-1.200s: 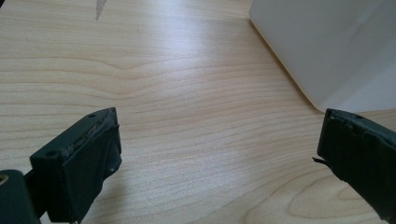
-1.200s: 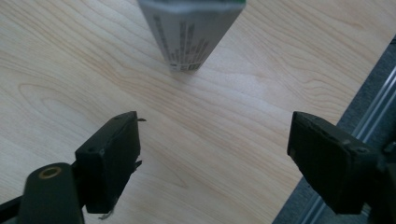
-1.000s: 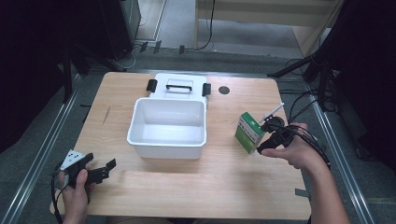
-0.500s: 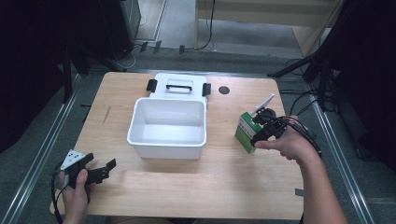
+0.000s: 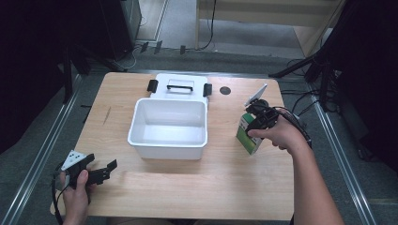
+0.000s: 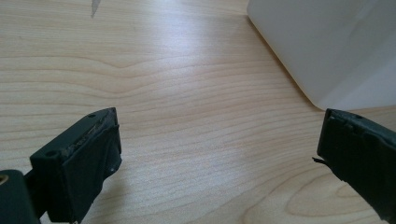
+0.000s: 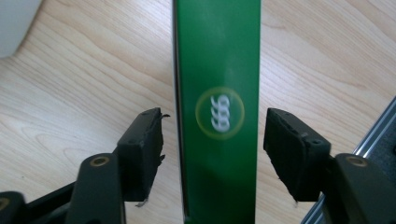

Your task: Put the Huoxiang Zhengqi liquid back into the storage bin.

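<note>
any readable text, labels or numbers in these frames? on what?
"999", white digits in a gold ring, slightly blurred, seen upside down: on the narrow green side of the box in the right gripper view.
Print on the box's white face, high view: too small to read.
White bin and its lid: no text visible.

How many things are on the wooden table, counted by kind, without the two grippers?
White bin: 1
White lid with black latches: 1
Green box: 1
Total: 3
</note>
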The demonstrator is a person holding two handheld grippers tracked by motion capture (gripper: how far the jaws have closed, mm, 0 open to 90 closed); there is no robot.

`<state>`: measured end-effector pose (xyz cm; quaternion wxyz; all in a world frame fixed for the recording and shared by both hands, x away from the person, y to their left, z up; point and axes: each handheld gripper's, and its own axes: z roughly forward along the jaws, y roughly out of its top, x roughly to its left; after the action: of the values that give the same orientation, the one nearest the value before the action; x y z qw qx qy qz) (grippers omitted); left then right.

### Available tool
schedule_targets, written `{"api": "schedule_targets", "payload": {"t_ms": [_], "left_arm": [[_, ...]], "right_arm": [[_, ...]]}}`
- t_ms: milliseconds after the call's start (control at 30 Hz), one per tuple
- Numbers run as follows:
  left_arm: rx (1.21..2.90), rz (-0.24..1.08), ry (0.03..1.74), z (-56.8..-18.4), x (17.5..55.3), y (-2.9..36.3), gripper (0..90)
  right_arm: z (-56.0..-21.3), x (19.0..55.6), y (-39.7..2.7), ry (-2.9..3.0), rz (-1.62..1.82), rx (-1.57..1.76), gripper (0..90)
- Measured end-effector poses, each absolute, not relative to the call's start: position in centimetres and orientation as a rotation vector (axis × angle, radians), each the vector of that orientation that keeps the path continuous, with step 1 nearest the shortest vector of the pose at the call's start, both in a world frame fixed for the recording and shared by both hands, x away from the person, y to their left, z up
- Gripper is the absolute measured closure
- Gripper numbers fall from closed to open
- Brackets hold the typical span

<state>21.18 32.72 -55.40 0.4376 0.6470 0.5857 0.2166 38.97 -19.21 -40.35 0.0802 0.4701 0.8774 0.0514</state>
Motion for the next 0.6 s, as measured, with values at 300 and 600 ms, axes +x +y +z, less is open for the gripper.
{"api": "schedule_targets", "payload": {"t_ms": [300,600], "left_arm": [[1.616,0.535,1.456,-55.4,21.2,32.7,0.7],[1.617,0.533,1.456,-55.4,21.2,32.7,0.7]], "right_arm": [[-40.9,40.3,-18.2,2.637,0.126,1.427,60.3],[-40.8,40.1,-18.1,2.689,0.116,1.347,64.6]]}}
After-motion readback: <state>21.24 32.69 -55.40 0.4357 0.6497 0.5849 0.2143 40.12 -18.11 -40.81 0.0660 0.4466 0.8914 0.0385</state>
